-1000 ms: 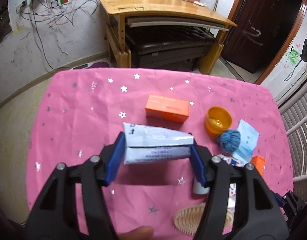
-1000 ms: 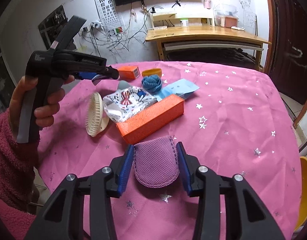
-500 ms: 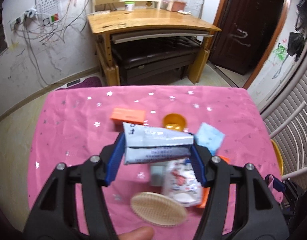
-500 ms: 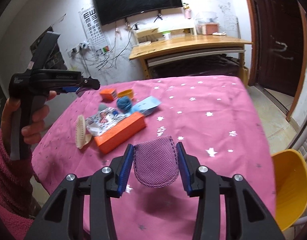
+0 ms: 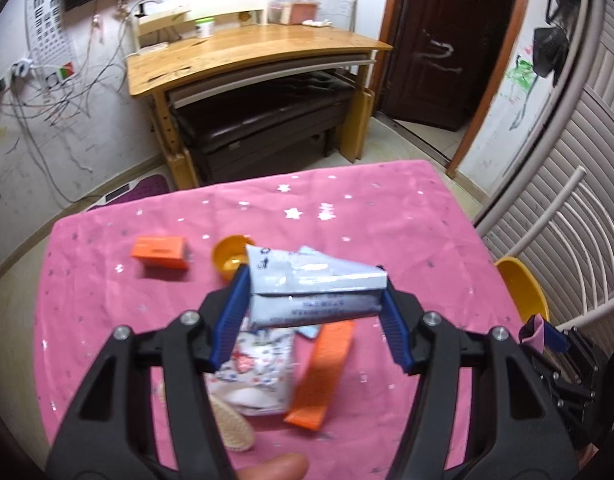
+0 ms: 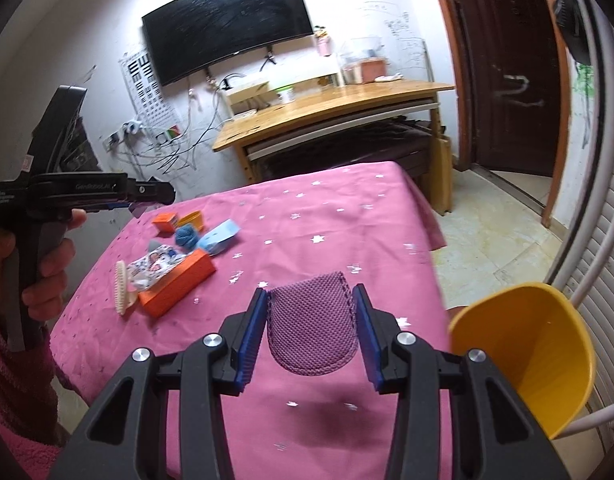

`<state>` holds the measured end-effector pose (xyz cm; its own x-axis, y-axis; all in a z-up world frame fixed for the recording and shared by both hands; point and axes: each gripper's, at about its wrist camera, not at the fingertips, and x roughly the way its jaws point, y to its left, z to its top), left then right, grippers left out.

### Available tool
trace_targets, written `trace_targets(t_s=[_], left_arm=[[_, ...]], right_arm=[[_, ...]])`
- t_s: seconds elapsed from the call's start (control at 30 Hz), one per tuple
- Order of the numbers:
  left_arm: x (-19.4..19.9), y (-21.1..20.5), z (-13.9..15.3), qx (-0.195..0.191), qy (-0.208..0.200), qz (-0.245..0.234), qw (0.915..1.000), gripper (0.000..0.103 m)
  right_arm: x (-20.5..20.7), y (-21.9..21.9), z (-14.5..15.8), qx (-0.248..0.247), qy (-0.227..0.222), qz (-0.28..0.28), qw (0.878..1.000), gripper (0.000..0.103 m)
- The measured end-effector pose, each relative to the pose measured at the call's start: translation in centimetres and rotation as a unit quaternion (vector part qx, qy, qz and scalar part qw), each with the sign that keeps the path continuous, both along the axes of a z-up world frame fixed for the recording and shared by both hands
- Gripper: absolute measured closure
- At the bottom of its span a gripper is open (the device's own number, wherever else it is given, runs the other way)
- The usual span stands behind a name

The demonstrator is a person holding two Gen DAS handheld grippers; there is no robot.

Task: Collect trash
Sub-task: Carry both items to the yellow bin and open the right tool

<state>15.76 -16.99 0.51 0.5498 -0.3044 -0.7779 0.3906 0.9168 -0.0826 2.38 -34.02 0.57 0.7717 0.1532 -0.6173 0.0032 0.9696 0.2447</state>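
Both pairs of tongs are loaded, high over the surface (image 6: 315,216) with its pink star-print cloth: the left tongs (image 5: 311,312) are clenched on a crumpled white-and-grey wrapper (image 5: 315,288), gripped end to end between the blue pads, and the right tongs (image 6: 311,332) are clenched on a small purple mesh pouch (image 6: 311,328). Just to the right of the right tongs gapes a yellow bin (image 6: 523,360), empty as far as its visible wall shows — neither piece appears to be dropped yet. Beyond and to the left of the right tongs, a cluster remains on the surface: a long orange box (image 6: 179,284), a printed plastic packet (image 6: 155,260), a pale oval brush (image 6: 121,288), a blue yarn ball (image 6: 186,236), a light-blue paper packet (image 6: 219,236), a small orange box (image 6: 165,222) and a yellow cup (image 6: 192,219). By this showing the collecting looks early — two items in transit, about seven left, though which of them count as trash is a guess.
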Motion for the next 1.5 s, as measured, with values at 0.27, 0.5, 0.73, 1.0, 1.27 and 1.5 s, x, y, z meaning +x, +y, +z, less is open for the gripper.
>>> trace_targets(t_s=[0.27, 0.5, 0.73, 1.0, 1.27, 1.5], left_arm=[[-1.4, -5.0, -0.2, 0.002, 0.003, -0.043, 0.9991, 0.045], [-3.0, -9.5, -0.6, 0.01, 0.007, -0.084, 0.9964, 0.045], [-4.5, -14.2, -1.3, 0.019, 0.016, -0.121, 0.9924, 0.045], [-6.4, -19.9, -3.0, 0.026, 0.04, -0.167, 0.9848, 0.045], [-8.2, -24.5, -4.6, 0.043, 0.058, -0.207, 0.9757, 0.045], [-8.6, -27.8, -6.2, 0.052, 0.083, -0.226, 0.9692, 0.045]], right_arm=[[-1.7, -4.8, 0.3, 0.003, -0.011, -0.06, 0.998, 0.065], [-3.1, -9.0, -0.3, 0.013, -0.014, -0.108, 0.994, 0.065], [-4.6, -13.4, -1.5, 0.034, -0.018, -0.163, 0.986, 0.065], [-5.4, -17.7, -3.7, 0.053, -0.014, -0.228, 0.972, 0.064], [-5.6, -20.4, -6.2, 0.06, 0.007, -0.264, 0.963, 0.053], [-6.4, -21.7, -6.7, 0.081, 0.002, -0.289, 0.954, 0.049]])
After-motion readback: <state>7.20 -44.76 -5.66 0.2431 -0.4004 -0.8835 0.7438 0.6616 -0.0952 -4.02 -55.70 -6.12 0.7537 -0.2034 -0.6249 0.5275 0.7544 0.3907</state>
